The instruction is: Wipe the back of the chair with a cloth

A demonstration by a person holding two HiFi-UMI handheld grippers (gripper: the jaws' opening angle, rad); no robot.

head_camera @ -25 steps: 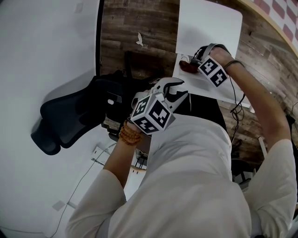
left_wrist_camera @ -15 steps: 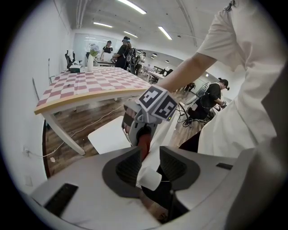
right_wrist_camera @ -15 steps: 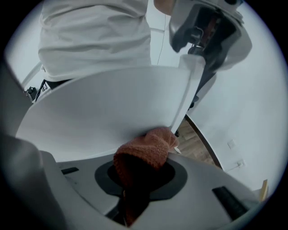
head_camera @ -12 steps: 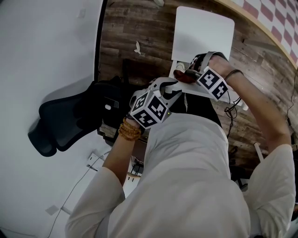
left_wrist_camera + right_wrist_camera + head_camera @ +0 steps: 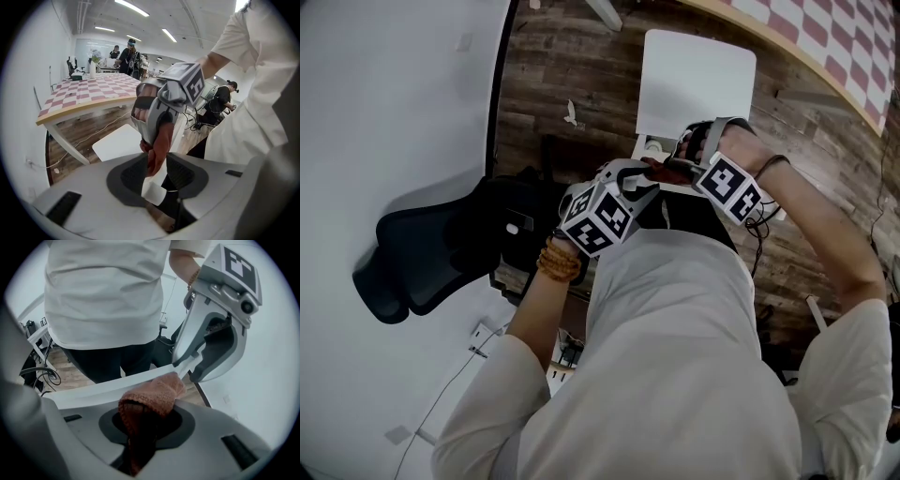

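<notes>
White takes up most of what I see from the head view: a smooth wall [image 5: 384, 103] down the left of the frame and the wearer's loose shirt [image 5: 675, 356] filling the lower middle. Dark, grainy plank floor [image 5: 572, 56] shows across the top. A black office chair [image 5: 422, 253] with curved, padded parts sits at centre left. The white chair [image 5: 698, 80], its seat a flat, rounded square, is at upper centre.

Both arms meet just below that seat. The left forearm rises from the lower middle, wooden beads [image 5: 561, 265] on the wrist, and tips my left gripper [image 5: 642, 180] steeply down. The right forearm is bare and bent at the elbow. It comes in from the right edge and angles my right gripper [image 5: 677, 161] down toward the left one.

In the left gripper view the jaws stand apart, astride the thin, hard top rail [image 5: 152, 193] of the chair back. A dark gap shows on one side of the rail, so I read no squeeze there.

In the right gripper view the jaws are clamped on the cloth [image 5: 152, 397], a rust-brown nubbly knit. It bunches up out of the jaws and its folded end lies against the rail, close beside the left gripper.
</notes>
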